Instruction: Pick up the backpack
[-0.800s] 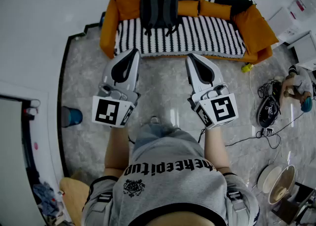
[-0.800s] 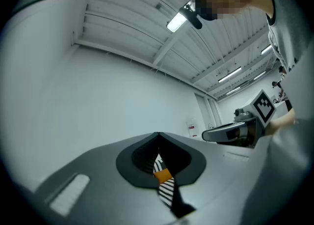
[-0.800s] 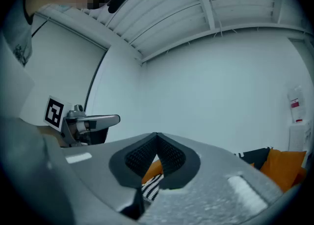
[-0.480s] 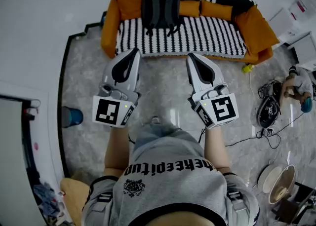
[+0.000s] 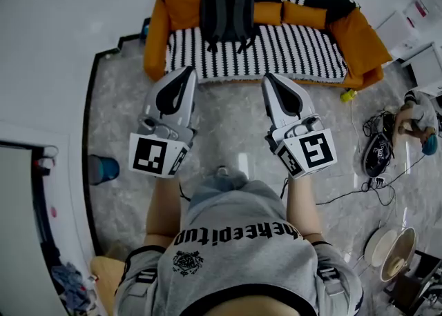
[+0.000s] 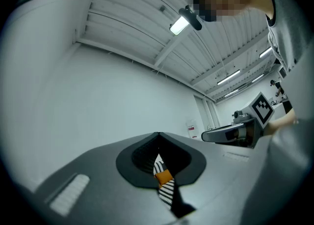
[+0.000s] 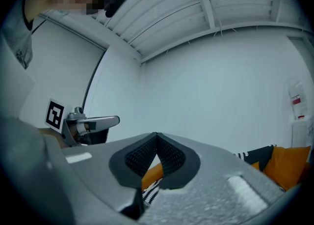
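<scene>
Crept slightly nearer the sofa (image 5: pixel 290 49) since before. Holding fingers (image 5: pixel 184 81) pressed together, empty, on left gripper (image 5: pixel 186 73) and right gripper (image 5: pixel 269 79). Facing black backpack (image 5: pixel 226 7), well apart, leaning on that sofa. Looks soft, floppy, fairly light; best grabbed by top handle or strap.

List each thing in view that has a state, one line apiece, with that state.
backpack, upright on the sofa, leaning on its backrest, untouched
left gripper, shut, empty, short of the sofa
right gripper, shut, empty, short of the sofa
</scene>
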`<action>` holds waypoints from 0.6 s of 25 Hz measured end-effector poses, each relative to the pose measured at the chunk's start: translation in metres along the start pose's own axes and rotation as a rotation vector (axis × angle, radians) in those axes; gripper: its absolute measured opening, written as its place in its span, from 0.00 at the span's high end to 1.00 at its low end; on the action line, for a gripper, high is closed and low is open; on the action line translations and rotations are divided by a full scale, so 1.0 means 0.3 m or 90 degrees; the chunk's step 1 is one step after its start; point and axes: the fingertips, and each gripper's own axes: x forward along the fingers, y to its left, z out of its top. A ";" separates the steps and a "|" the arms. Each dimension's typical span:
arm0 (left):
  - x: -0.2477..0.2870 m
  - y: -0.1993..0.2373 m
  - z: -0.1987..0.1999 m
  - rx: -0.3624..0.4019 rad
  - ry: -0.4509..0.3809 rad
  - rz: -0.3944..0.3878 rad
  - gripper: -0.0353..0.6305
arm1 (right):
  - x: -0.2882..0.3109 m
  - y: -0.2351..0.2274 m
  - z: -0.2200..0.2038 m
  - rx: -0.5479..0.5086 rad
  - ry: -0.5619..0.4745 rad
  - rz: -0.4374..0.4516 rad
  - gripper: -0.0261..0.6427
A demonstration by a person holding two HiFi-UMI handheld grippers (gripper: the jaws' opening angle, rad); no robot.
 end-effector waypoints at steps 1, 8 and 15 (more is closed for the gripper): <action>-0.001 0.012 -0.002 0.000 -0.001 -0.004 0.93 | 0.009 0.001 -0.002 0.001 0.000 -0.006 0.96; 0.032 0.066 -0.033 -0.012 -0.007 -0.021 0.93 | 0.060 -0.006 -0.030 0.002 0.016 -0.022 0.96; 0.111 0.121 -0.069 -0.011 -0.003 -0.028 0.93 | 0.153 -0.067 -0.051 0.004 0.021 -0.023 0.96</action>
